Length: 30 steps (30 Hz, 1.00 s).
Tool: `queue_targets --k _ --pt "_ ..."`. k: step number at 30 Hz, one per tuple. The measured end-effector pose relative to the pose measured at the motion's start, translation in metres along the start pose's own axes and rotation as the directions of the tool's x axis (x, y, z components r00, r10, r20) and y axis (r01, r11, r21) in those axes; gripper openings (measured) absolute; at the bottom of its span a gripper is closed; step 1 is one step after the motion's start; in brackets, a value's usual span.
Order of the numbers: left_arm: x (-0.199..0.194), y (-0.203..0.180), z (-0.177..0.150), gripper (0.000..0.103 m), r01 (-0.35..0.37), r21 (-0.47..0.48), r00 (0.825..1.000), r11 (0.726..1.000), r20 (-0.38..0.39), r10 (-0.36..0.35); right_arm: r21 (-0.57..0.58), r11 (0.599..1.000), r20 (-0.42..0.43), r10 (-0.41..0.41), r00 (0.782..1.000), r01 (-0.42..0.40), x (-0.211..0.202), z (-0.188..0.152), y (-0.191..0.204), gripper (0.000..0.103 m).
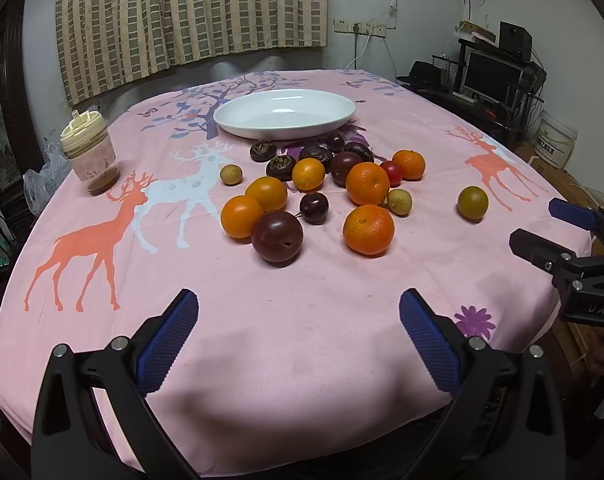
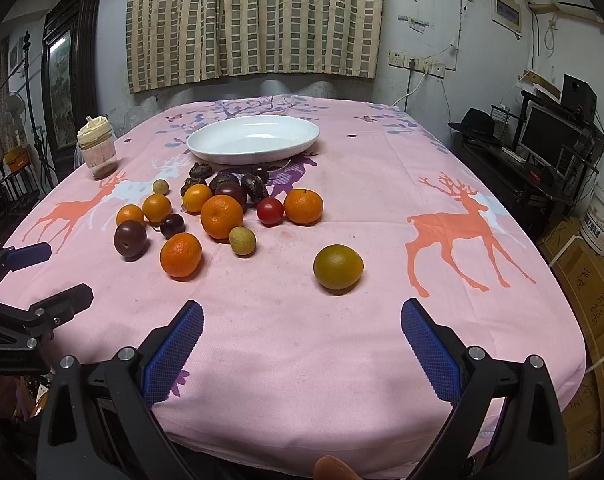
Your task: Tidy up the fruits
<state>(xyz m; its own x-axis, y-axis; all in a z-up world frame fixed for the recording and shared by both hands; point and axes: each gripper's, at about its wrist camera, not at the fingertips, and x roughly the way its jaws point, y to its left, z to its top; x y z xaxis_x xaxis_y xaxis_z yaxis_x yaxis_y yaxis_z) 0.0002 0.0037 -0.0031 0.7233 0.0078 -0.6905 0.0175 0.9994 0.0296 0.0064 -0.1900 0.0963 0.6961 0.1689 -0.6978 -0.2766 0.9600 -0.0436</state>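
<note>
Hovering near table edge: left tongs (image 1: 298,340), right tongs (image 2: 302,344) both agape, empty; fruits scattered before white dish (image 1: 284,114).

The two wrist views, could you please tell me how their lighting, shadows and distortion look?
Left wrist view: strong fisheye bending of the tablecloth edge, dark corners, a soft shadow near the left gripper. Right wrist view: same bending, glare on the white plate, fruit sharp, right gripper open.

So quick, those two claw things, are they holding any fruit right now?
Left gripper: open, holding nothing, above the pink tablecloth short of the fruit.
Right gripper: open, holding nothing, the greenish orange just ahead.
</note>
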Motion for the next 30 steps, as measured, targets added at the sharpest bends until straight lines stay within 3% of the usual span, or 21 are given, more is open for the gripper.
queue_targets --k 30 --pt "0.0026 0.0 -0.0015 0.098 -0.005 0.001 1.0 1.0 -0.008 0.005 -0.002 1.0 0.0 -0.001 1.0 0.001 -0.001 -0.0005 0.0003 0.099"
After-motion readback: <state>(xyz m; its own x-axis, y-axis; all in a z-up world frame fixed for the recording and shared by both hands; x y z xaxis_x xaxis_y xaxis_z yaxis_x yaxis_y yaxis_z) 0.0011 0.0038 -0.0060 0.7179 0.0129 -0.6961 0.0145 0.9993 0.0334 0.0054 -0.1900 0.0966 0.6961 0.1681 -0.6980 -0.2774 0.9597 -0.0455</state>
